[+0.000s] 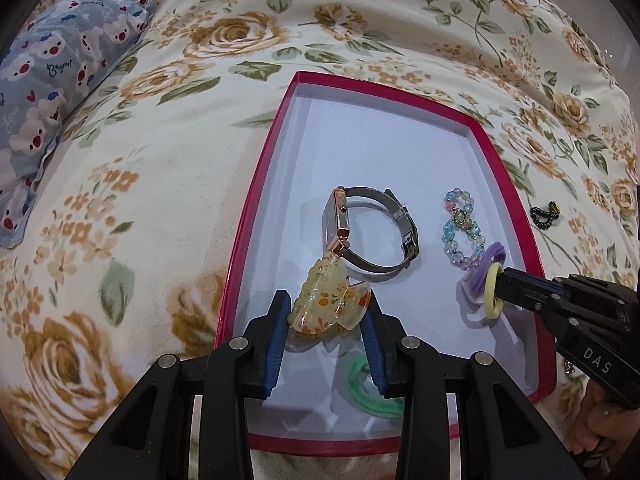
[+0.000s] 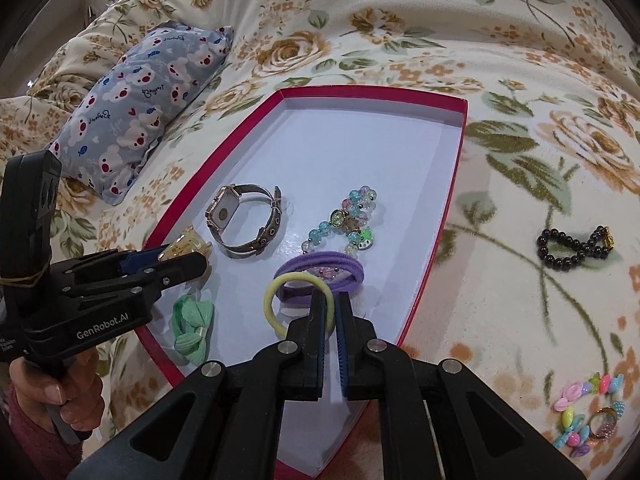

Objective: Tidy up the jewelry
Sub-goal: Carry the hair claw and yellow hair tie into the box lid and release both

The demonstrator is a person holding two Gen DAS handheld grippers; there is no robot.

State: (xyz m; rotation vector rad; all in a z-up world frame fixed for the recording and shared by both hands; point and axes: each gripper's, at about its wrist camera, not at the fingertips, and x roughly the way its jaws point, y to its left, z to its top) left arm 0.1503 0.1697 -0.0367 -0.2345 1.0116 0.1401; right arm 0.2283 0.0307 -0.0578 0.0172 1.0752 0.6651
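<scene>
bed with a rose-print blanket point(image 1: 160, 184) and a small bear-print pillow point(image 1: 60, 76); on it a shallow red box point(image 1: 256, 188) with a white floor.

in the box: wristwatch point(image 1: 360, 232), stiff and the heaviest piece, best taken by the band; pastel bead bracelet point(image 1: 460, 228), glassy and slippery, on stretch cord; purple hair tie point(image 2: 320, 268) and green hair tie point(image 2: 192, 324), both soft and light.

left gripper point(image 1: 326, 340): fingers partly closed on a translucent floral hair clip point(image 1: 328, 304), rigid, brittle plastic, held by its sides just above the box floor.

right gripper point(image 2: 330, 316): fingers nearly closed, pinching the yellow hair tie point(image 2: 280, 300) at its rim; soft, will sag.

on the blanket, outside the box: black bead bracelet point(image 2: 572, 246); colourful plastic bracelet point(image 2: 588, 412) with a ring point(image 2: 606, 422).
</scene>
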